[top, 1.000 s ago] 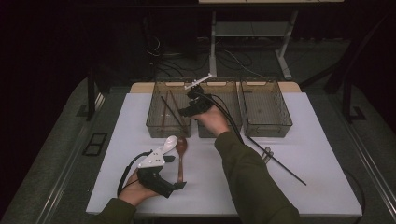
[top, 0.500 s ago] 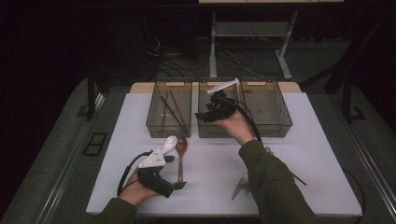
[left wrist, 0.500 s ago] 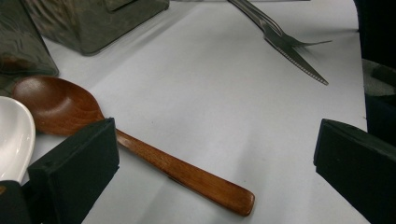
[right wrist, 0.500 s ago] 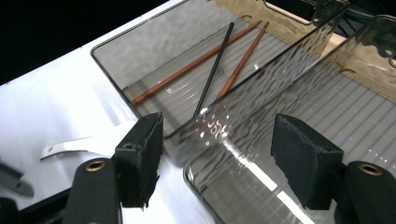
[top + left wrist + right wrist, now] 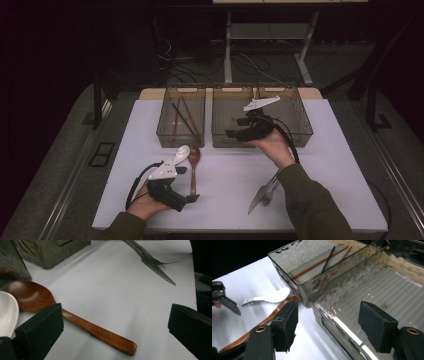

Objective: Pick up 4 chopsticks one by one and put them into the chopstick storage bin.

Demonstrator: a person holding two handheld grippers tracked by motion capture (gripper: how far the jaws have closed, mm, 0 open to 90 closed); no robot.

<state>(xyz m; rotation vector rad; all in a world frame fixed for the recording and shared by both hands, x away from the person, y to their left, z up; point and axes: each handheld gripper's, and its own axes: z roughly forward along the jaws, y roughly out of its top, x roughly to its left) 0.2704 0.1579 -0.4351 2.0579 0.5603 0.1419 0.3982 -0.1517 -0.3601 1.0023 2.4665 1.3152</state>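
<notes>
High view: the right tool hangs over the front wall of the middle bin, jaws spread wide and holding nothing. The right gripper view looks along those parted jaws down into that bin; the left bin beside it holds chopsticks.

The left tool rests low on the bench, in front of the middle bin and to its left. Its jaws stand wide apart, empty, with the handle of the wooden spoon lying between them on the white surface. The spoon's bowl points toward the bins, touching or just beside a white ceramic spoon.

A knife and fork lie together on the bench, in front of the middle bin and to its right, well apart from both tools.
</notes>
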